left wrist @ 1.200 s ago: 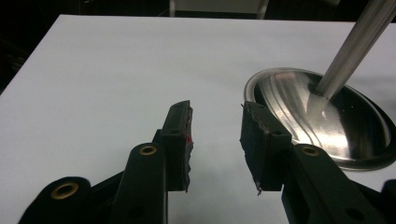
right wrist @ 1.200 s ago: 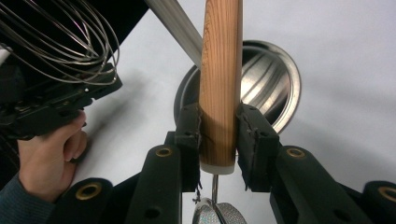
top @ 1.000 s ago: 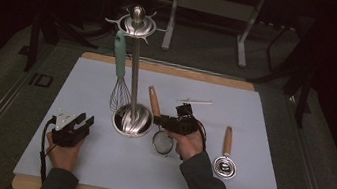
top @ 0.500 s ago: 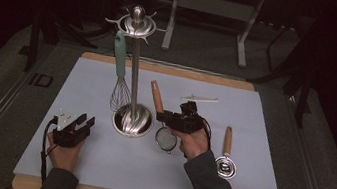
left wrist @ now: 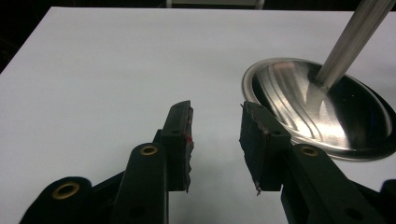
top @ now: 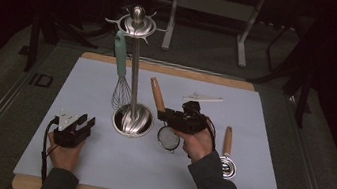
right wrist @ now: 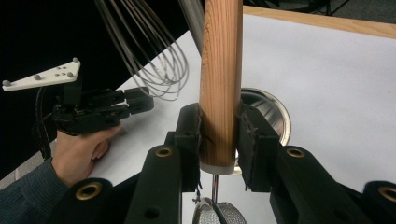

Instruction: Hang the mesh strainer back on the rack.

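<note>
Clamping the wooden handle [right wrist: 221, 84] of a small mesh strainer [top: 168, 138], the right gripper [top: 176, 118] is held just right of the steel stand base [top: 133, 119]. Its jaws are closed on the handle near the lower end; the handle is tilted up and away toward the stand's pole [top: 134, 74], the mesh bowl hanging below the jaws just above the white mat [top: 95, 164]. A whisk [top: 121, 91] with a teal handle is hung from the stand's top. The left gripper [top: 82, 125] is rested low on the mat, left of the base, jaws parted with nothing between them. A second wooden-handled utensil [top: 226, 151] is laid at the right, a white tool [top: 202, 98] behind. No writing can be read.
</note>
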